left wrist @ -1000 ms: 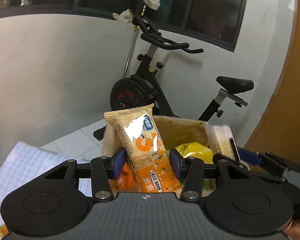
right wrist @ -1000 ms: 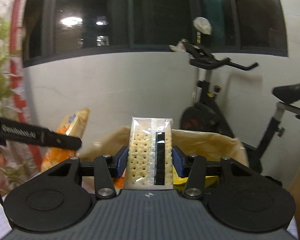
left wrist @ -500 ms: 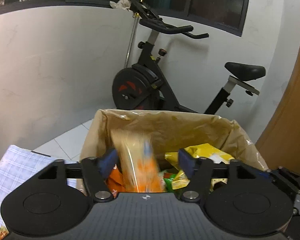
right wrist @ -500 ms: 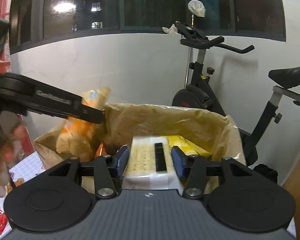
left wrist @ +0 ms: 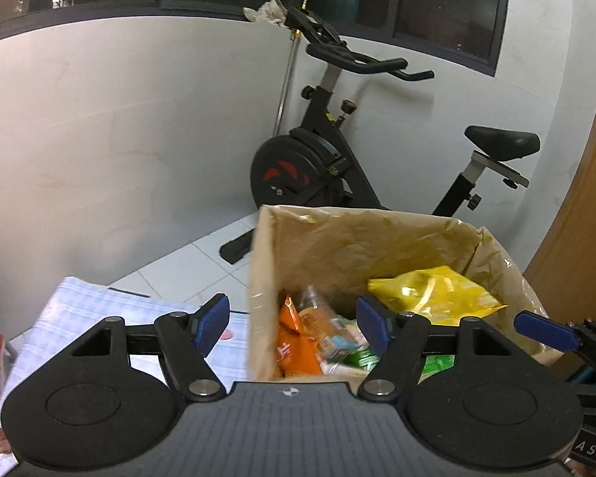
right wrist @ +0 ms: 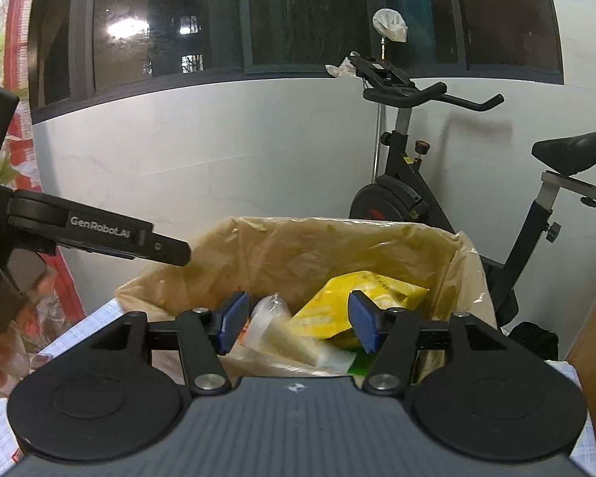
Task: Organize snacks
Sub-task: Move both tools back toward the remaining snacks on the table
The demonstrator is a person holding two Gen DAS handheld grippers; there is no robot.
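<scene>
Both grippers, left (left wrist: 293,328) & right (right wrist: 298,326), gape empty over snack bag (right wrist: 337,250).

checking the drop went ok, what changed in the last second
Both grippers let go: the left gripper released the orange snack pack, the right gripper the cracker pack; both packs fell into the lined box. Both grippers now open. The yellow bag and exercise bike stayed put.

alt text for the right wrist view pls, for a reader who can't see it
The right gripper hangs open and empty over a plastic-lined box holding a yellow snack bag and a clear cracker pack. The left gripper reaches in from the left; an exercise bike stands behind.
</scene>
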